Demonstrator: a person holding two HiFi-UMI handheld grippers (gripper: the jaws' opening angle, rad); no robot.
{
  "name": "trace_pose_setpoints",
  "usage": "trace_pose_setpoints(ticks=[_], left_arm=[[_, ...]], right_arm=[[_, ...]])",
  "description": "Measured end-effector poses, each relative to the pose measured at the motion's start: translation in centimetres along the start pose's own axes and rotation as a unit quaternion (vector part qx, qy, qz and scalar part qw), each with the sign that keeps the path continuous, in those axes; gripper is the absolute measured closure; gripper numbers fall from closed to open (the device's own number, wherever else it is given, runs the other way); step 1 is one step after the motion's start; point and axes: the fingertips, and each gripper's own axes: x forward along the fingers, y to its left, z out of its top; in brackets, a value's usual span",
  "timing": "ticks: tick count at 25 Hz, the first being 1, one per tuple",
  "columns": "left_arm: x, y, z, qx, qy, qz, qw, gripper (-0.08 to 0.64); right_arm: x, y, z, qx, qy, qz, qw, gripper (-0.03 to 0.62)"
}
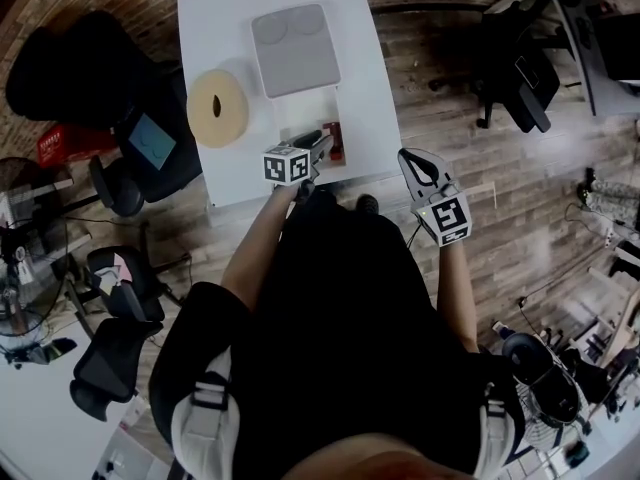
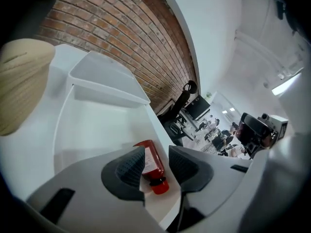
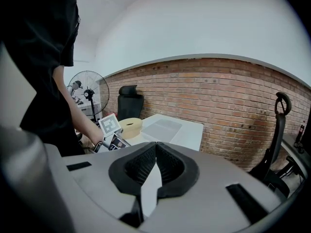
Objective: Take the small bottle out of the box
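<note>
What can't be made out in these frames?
Small bottle: label too small to read; left gripper view, a pad of the left claw covers one side.
Box: contents, too small and dim in head view.
Opening of the left claw: head view, marker cube in front.

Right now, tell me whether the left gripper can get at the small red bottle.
Probably yes. The left gripper is right over the red bottle, which lies on its side between the parted jaws. The pads do not seem to press on it yet, and nothing shows in the way.
</note>
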Motion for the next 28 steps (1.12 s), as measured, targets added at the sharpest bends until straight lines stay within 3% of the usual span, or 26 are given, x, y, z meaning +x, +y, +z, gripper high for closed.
trace_pose_setpoints(ticks=[19, 28], left_arm=[[3.4, 2.2, -1.2, -0.095, 0.059, -0.003, 0.9937, 0.345], [4.3, 2.2, -2.2, -0.084, 0.094, 0.0, 0.992, 0.336]], right_arm=[[-0.8, 0.1, -1.8, 0.01, 0.014, -0.042, 0.999, 0.594], [-1.1, 0.2, -1.8, 0.016, 0.026, -0.054, 0.998, 0.594]])
